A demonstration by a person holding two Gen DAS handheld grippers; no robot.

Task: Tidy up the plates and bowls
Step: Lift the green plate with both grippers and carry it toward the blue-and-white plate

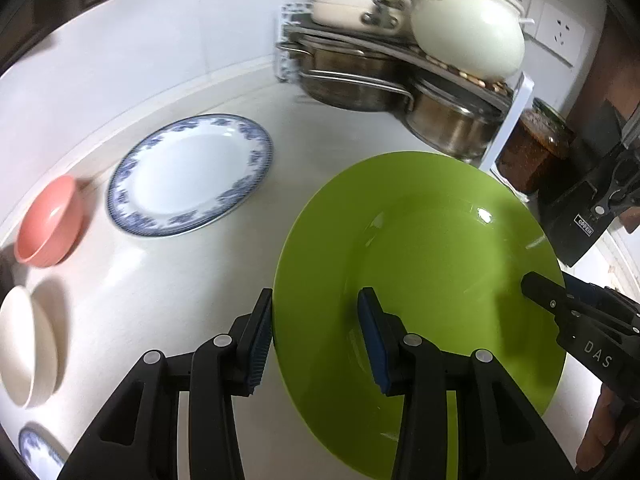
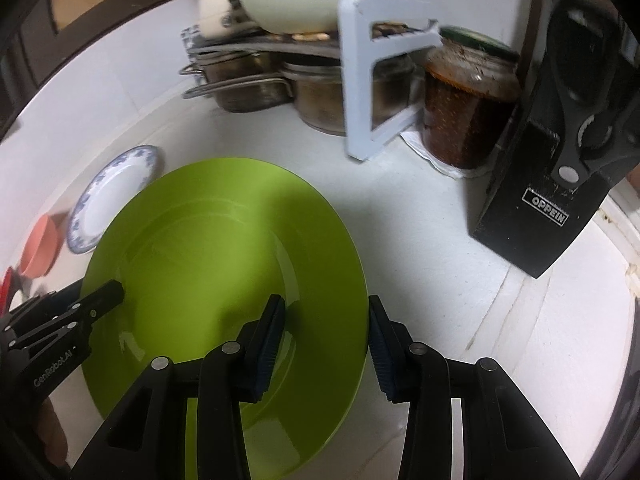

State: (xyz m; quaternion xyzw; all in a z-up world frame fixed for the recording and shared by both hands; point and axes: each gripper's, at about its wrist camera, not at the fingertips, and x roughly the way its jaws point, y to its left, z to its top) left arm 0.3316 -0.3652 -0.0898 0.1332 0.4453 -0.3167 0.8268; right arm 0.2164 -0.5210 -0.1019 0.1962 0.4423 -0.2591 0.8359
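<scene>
A lime green plate (image 1: pixel 432 264) lies on the white counter, also in the right wrist view (image 2: pixel 208 240). My left gripper (image 1: pixel 316 340) is open and straddles the plate's left rim, one finger outside, one over the plate. My right gripper (image 2: pixel 326 344) is open and straddles the right rim the same way. A blue-patterned white plate (image 1: pixel 188 176) lies to the left, also in the right wrist view (image 2: pixel 112 196). A pink bowl (image 1: pixel 50 222) and a cream bowl (image 1: pixel 24 348) sit further left. Another blue-patterned dish (image 1: pixel 38 450) peeks in at the bottom left.
A white rack (image 2: pixel 368 80) holds steel pots (image 1: pixel 360 80) and cream cookware (image 1: pixel 468 36) at the back. A jar of dark preserve (image 2: pixel 464 108) and a black knife block (image 2: pixel 552 184) stand at the right.
</scene>
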